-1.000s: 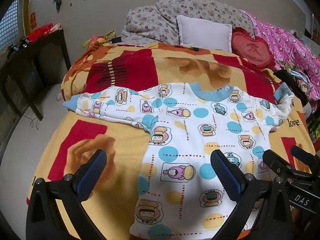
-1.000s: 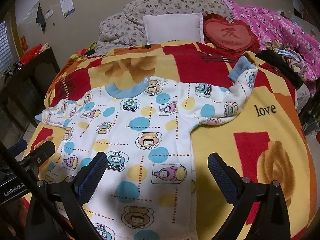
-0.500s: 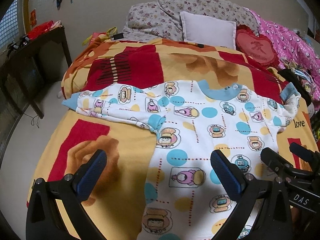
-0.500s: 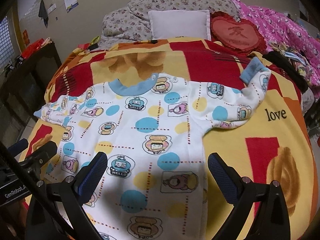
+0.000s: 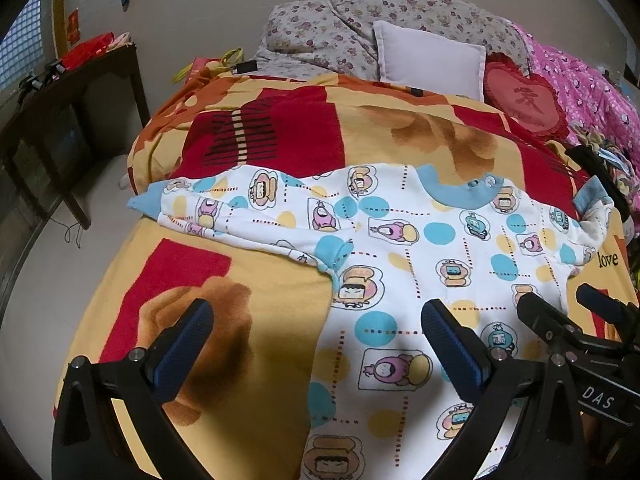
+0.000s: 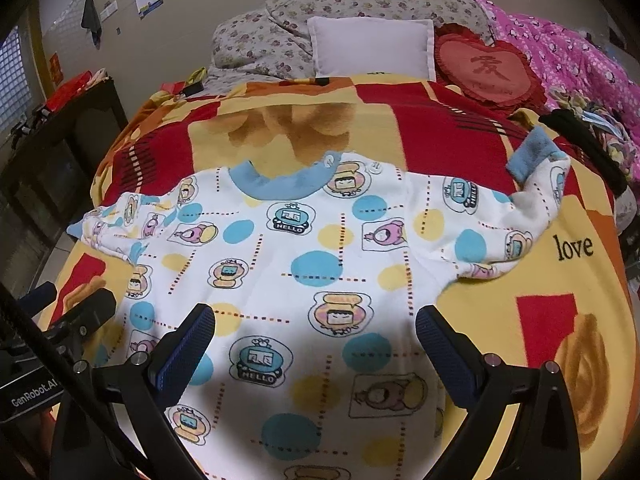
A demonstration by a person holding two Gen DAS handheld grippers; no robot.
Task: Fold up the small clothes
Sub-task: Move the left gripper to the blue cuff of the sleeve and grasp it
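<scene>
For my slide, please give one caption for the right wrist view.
Open right tongs above a cartoon-print baby shirt spread flat on a blanket.

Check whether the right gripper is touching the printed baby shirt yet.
Cannot tell. In the right wrist view the right gripper is open over the baby shirt, but no contact or gap shows plainly.

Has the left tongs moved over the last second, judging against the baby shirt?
Yes. The left tongs have shifted to the left: the shirt's side edge now runs midway between the fingers, with more blanket beneath.
</scene>
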